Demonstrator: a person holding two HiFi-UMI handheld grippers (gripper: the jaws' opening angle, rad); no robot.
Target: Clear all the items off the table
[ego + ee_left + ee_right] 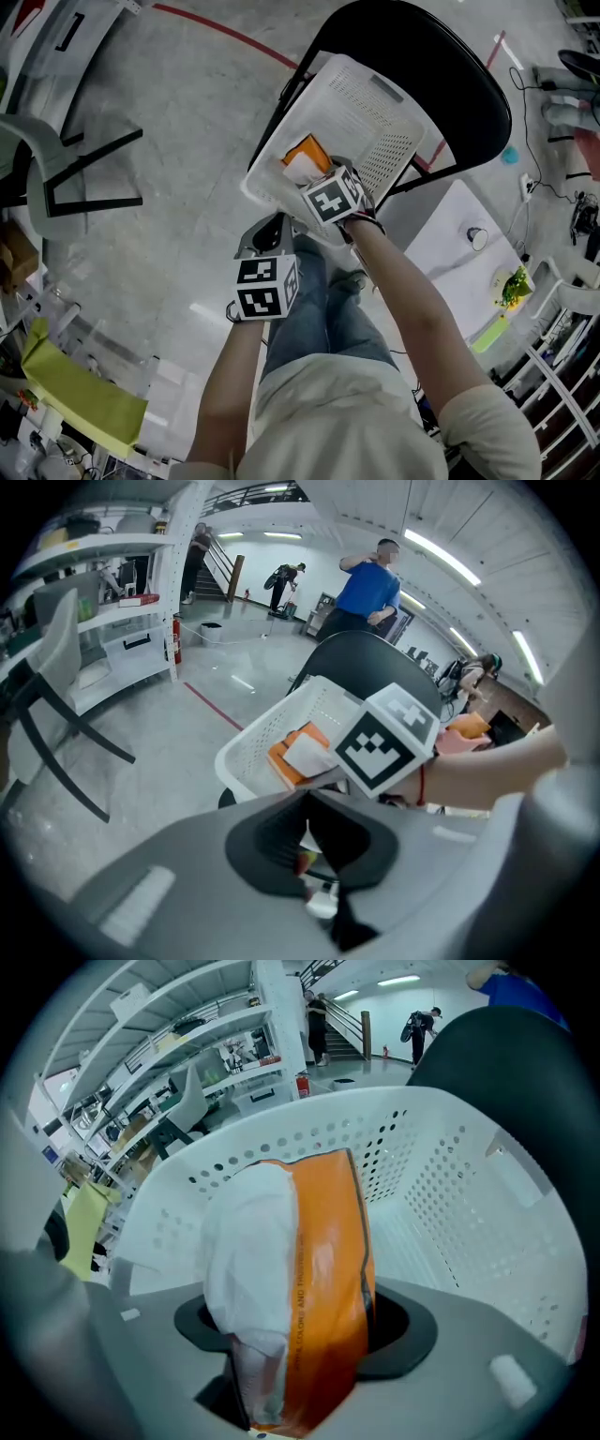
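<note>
A white perforated basket [272,150] sits on a black chair [450,75]. My right gripper [317,180] hangs over the basket's near end, shut on an orange packet [323,1279] wrapped together with white tissue [246,1241]. The packet [307,155] stands up between the jaws, inside the basket's [441,1194] walls. My left gripper [270,232] stays lower, just outside the basket's near rim [246,742], with its pads together at the tips [306,803]. I see nothing I can name between them. The orange packet [298,747] also shows in the left gripper view.
The white table [459,253] lies to the right, with a small ring-shaped item [477,237] and a green-yellow item [511,286] on it. A grey chair [56,169] stands at the left. A person in blue [370,588] stands far behind the basket.
</note>
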